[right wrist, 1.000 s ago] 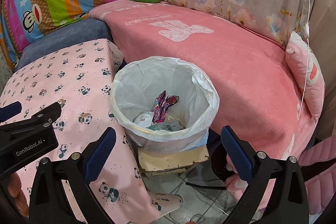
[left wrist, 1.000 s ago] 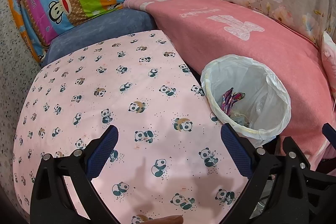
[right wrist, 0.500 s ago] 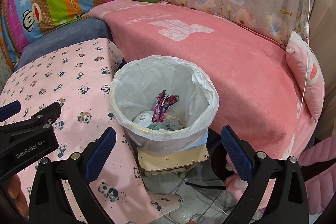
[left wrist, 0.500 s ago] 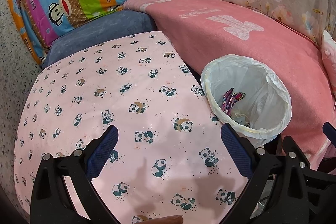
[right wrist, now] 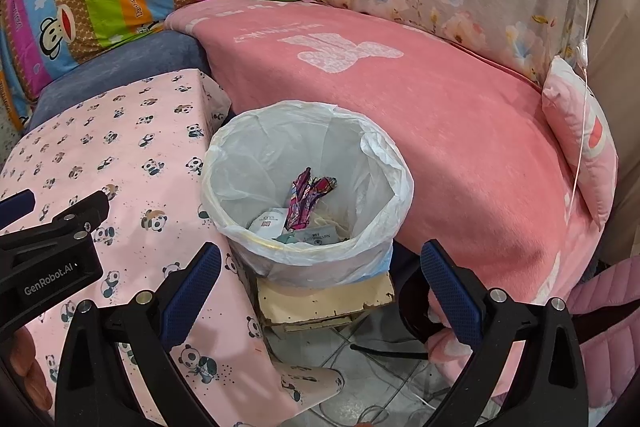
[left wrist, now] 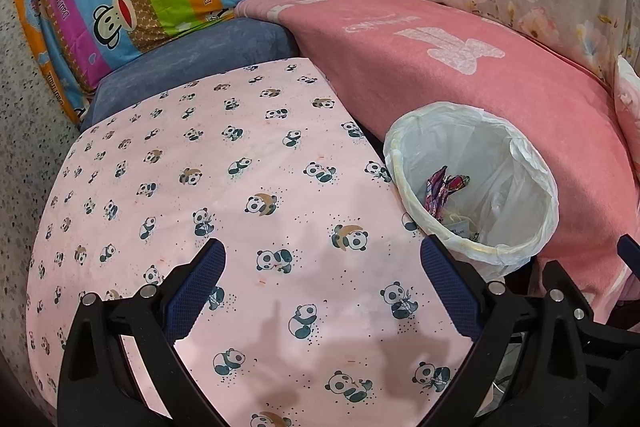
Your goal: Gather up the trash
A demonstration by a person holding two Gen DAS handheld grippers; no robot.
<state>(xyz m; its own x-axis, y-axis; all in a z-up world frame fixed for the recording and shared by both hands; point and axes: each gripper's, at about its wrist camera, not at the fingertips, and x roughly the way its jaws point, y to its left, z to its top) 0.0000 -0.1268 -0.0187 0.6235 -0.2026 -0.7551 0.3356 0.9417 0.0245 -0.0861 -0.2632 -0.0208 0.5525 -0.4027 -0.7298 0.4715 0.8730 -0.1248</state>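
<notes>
Both claws released, empty: left gripper point(left wrist: 320, 291) over panda tablecloth point(left wrist: 240, 187), right gripper point(right wrist: 320, 287) facing lined bin point(right wrist: 308, 235). Wrappers point(right wrist: 306, 199) already inside at 12 o'clock. No loose trash visible; best scan table before reaching.

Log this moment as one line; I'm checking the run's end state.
left gripper: open, empty | right gripper: open, empty | bin: lined, purple wrapper inside | panda tablecloth: no trash visible

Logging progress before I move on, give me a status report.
Left gripper and right gripper open, holding nothing. Trash bin holds a purple wrapper and papers. Panda tablecloth bare; nothing blocking.
</notes>
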